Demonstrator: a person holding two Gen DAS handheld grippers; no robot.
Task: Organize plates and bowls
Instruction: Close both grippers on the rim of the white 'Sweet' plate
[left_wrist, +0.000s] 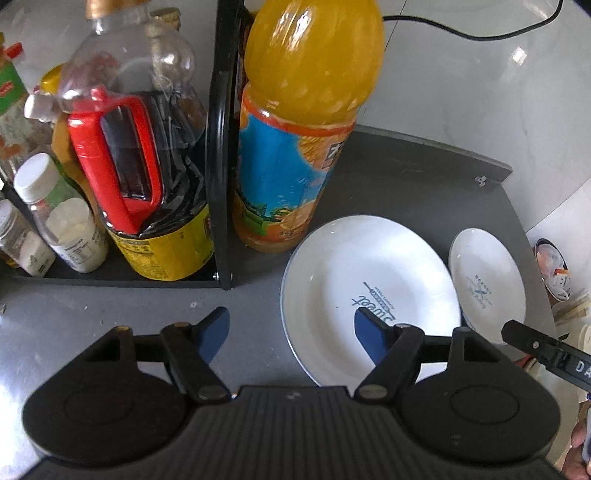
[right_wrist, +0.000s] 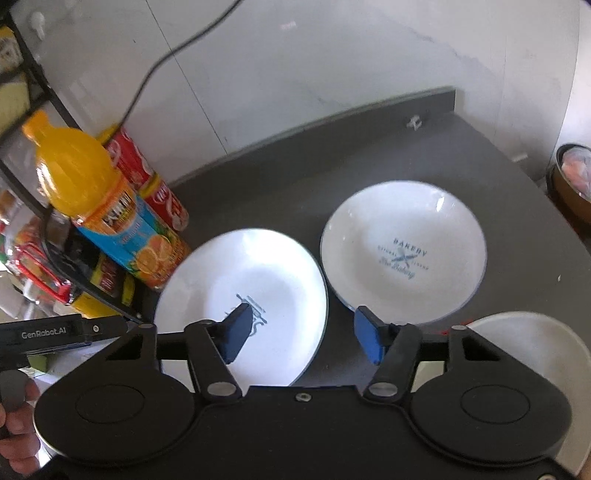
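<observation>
1. Both tools, left (left_wrist: 290, 330) and right (right_wrist: 299, 330), hang spread and empty.
2. The "sweet" plate (right_wrist: 255, 295) and "Bakery" bowl (right_wrist: 404, 251) sit side by side on the surface (right_wrist: 258, 192).
3. Best to pinch the plate's near rim squarely.

left tongs (left_wrist: 291, 334): spread, empty | right tongs (right_wrist: 301, 334): spread, empty

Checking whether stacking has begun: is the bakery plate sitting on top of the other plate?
No, the bakery plate lies flat on the counter beside the other plate.
</observation>
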